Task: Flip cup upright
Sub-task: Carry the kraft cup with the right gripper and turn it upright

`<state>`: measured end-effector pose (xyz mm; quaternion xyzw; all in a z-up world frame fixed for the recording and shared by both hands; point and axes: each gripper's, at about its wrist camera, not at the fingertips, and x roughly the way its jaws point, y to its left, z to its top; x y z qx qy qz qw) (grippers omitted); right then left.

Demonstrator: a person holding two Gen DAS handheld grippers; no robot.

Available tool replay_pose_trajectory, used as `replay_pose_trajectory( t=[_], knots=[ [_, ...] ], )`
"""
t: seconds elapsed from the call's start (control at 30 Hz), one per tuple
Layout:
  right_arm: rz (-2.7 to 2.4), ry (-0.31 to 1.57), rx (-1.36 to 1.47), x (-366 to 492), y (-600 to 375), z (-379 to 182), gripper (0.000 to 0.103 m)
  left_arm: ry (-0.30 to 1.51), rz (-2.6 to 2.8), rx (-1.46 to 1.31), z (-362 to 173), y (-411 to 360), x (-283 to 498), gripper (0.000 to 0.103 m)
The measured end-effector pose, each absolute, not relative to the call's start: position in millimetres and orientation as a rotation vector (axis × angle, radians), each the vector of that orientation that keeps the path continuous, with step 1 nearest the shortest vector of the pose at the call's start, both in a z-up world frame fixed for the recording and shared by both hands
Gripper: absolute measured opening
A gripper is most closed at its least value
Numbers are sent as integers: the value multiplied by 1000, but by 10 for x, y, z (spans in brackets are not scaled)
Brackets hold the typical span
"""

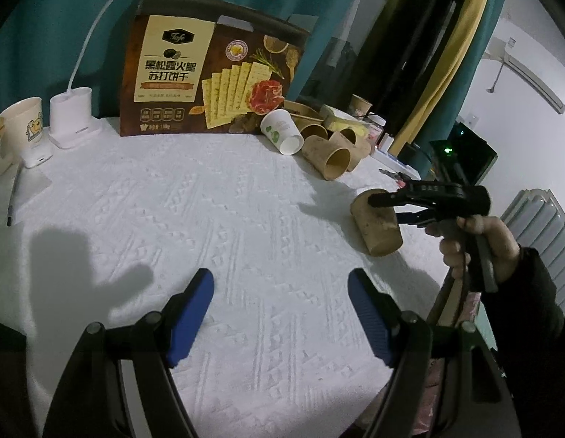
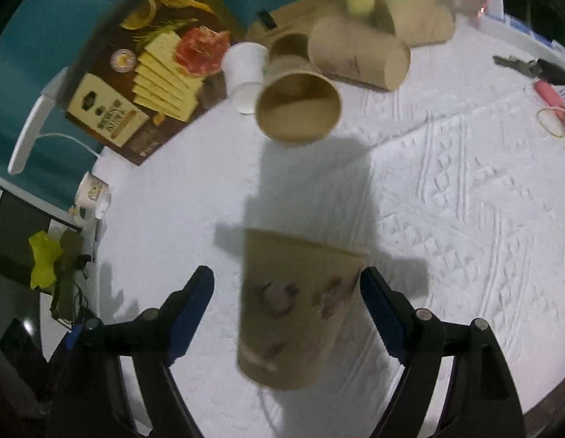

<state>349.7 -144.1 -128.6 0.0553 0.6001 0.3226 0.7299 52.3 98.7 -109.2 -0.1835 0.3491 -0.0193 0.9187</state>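
Straddling a brown paper cup [image 2: 300, 310] at the bottom centre of the right wrist view, the right gripper [image 2: 286, 314] has its jaws released, one blue pad on each side of the cup's wall and neither clearly pressing. The cup seems to sit mouth-down on the white desk [image 2: 446, 219], though blur makes its pose hard to tell. No earlier picture shows how it got there.

To do this step well, I judge the jaws should close squarely on the middle of the wall, gently enough not to crush the paper, then lift clear before rolling the wrist.

The left gripper [image 1: 280, 314] hangs apart at the bottom of its own view, jaws spread on nothing.

Counted: one cup between the jaws; a pile of lying cups [image 1: 326, 153] in the upper middle, about four brown and one white [image 1: 282, 132]; one cracker box [image 1: 213, 76]; one lamp [image 1: 72, 116]; one mug [image 1: 21, 124].
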Motion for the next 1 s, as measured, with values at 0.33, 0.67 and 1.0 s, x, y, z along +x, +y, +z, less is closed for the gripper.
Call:
replay_pose_trajectory(
  t=[0.33,0.67,1.0],
  knots=[
    [652,959,-18,2940,-1560,-964,62,728,-39,-381,-1113,1013,470,76],
    [492,529,-216,1882,-1539,-1120,62,717,-36,-320,-1201,687,354,76],
    [452,466,-227,1396,-1597,-1222,64,734,-11,-323,-1233,629,266,76]
  ],
)
